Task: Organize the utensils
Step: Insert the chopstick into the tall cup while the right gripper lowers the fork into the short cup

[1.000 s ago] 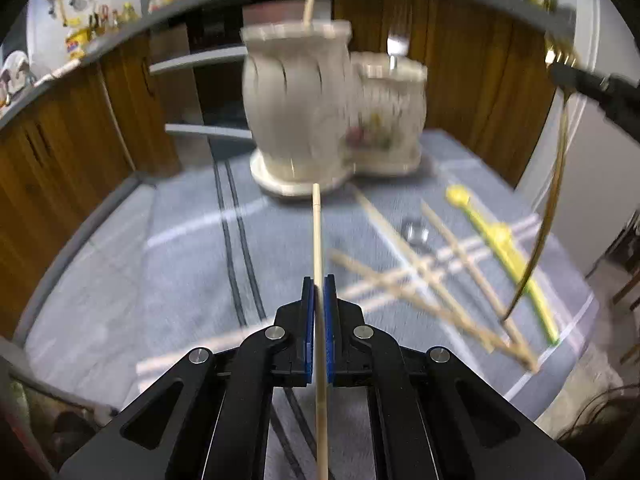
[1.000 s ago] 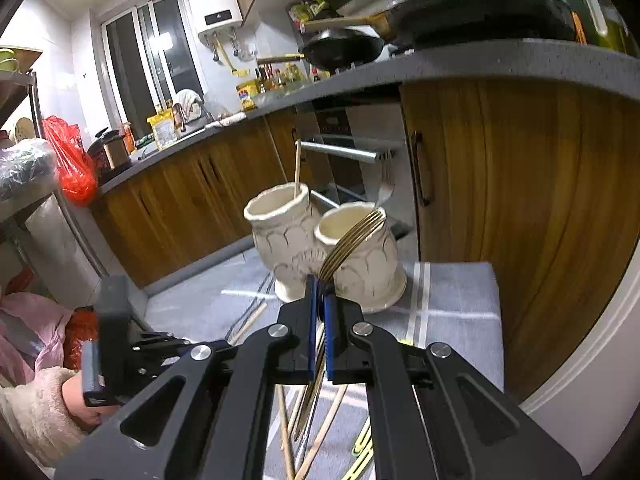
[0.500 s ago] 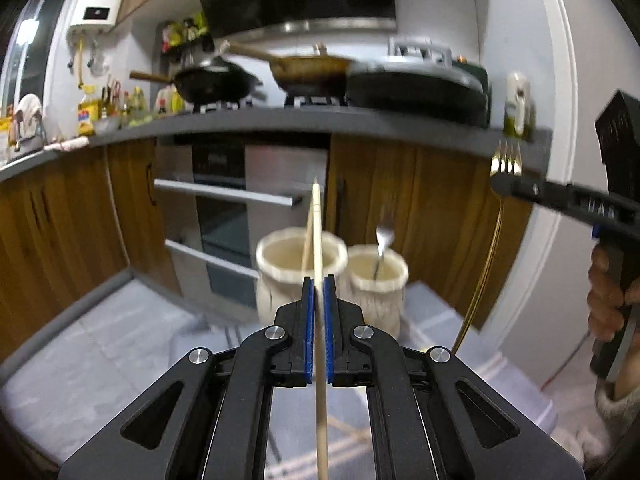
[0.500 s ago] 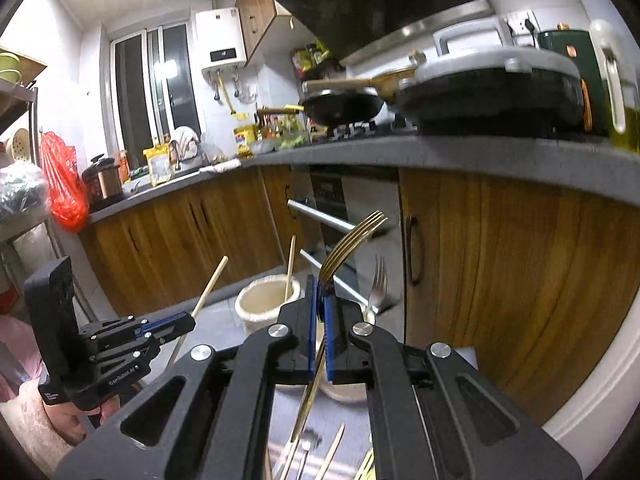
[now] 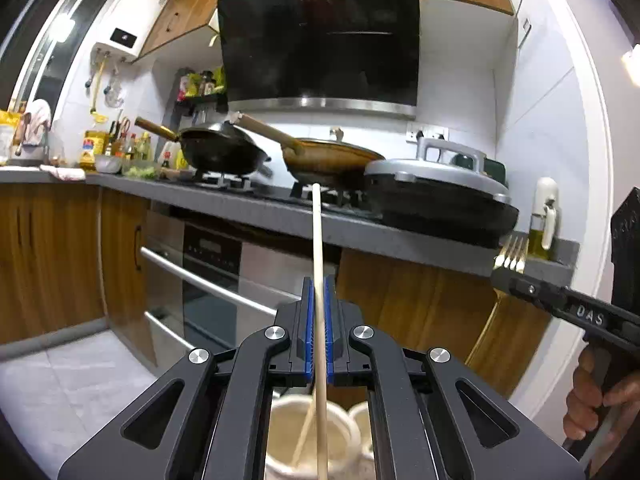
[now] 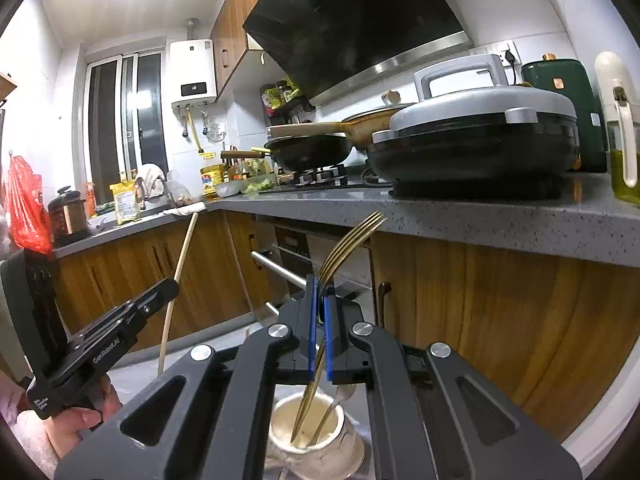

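My left gripper [image 5: 318, 280] is shut on a wooden chopstick [image 5: 317, 232] that stands nearly upright, its lower end over the mouth of a cream ceramic holder [image 5: 308, 440] which has another chopstick in it. A second cream holder [image 5: 362, 420] peeks out beside it. My right gripper [image 6: 319, 280] is shut on a gold fork [image 6: 352, 236], tines up, its handle reaching down into a cream holder [image 6: 316, 440] where another utensil stands. The right gripper [image 5: 500, 274] with the fork [image 5: 512, 252] also shows at the right of the left wrist view. The left gripper [image 6: 172, 286] with its chopstick [image 6: 182, 256] shows at the left of the right wrist view.
A grey counter [image 6: 480, 220] runs above wooden cabinets [image 6: 500, 320] with pans [image 5: 224, 156], a lidded cooker [image 6: 472, 136] and bottles on it. An oven front [image 5: 208, 272] with bar handles faces me. A person's hand [image 5: 600, 404] grips the right tool, another hand [image 6: 76, 424] the left one.
Both grippers have risen and tilted up from the grey cloth table. The holders dropped to the bottom of each view. The loose chopsticks and yellow utensil on the cloth have gone out of sight.
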A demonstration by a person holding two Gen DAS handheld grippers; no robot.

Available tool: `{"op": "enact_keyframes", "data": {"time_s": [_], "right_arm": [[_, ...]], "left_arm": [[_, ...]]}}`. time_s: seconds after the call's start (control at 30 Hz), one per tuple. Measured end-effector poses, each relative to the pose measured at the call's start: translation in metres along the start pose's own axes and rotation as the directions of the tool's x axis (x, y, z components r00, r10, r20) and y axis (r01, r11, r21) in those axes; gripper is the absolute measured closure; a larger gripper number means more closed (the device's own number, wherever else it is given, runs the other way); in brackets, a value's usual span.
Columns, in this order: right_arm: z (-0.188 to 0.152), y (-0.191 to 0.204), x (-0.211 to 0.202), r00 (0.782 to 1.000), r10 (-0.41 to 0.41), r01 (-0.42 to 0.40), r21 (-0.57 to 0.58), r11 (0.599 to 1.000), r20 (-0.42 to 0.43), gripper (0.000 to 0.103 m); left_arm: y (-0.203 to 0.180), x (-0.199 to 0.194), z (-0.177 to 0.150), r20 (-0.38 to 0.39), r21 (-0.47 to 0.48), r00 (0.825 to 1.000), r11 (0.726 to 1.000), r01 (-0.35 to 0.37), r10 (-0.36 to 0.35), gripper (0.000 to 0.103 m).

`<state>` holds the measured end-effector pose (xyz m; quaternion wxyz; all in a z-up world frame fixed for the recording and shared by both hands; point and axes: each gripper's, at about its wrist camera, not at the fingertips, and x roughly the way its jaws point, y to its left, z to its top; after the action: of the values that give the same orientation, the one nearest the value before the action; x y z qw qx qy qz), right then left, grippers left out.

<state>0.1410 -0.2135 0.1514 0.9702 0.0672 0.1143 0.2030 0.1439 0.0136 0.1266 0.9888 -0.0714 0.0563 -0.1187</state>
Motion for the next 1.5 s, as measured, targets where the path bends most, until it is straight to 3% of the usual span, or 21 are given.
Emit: {"op": "enact_keyframes", "data": {"time_s": [0.17, 0.33, 0.6, 1.13, 1.5], "right_arm": [[-0.01, 0.004, 0.022, 0.999, -0.054, 0.054, -0.069, 0.996, 0.001, 0.1], [-0.035, 0.0, 0.044, 0.996, -0.049, 0.041, -0.093, 0.995, -0.077, 0.1], [-0.064, -0.006, 0.058, 0.987, -0.03, 0.016, -0.088, 0.996, -0.159, 0.1], [-0.068, -0.011, 0.061, 0.985, -0.053, 0.043, -0.066, 0.997, -0.163, 0.1], [-0.07, -0.014, 0.062, 0.982, -0.061, 0.053, -0.048, 0.997, -0.178, 0.099]], "left_arm": [[0.0, 0.027, -0.01, -0.004, 0.032, 1.0, 0.999, -0.024, 0.024, 0.098], [0.005, 0.043, -0.031, -0.052, 0.056, 0.998, 0.997, -0.044, 0.047, 0.098], [0.018, 0.039, -0.059, -0.12, 0.037, 0.992, 0.999, -0.038, 0.042, 0.098], [0.021, 0.015, -0.084, -0.19, 0.096, 0.978, 0.993, -0.07, 0.087, 0.098], [0.023, 0.013, -0.086, -0.208, 0.085, 0.975, 0.994, -0.066, 0.083, 0.098]]}}
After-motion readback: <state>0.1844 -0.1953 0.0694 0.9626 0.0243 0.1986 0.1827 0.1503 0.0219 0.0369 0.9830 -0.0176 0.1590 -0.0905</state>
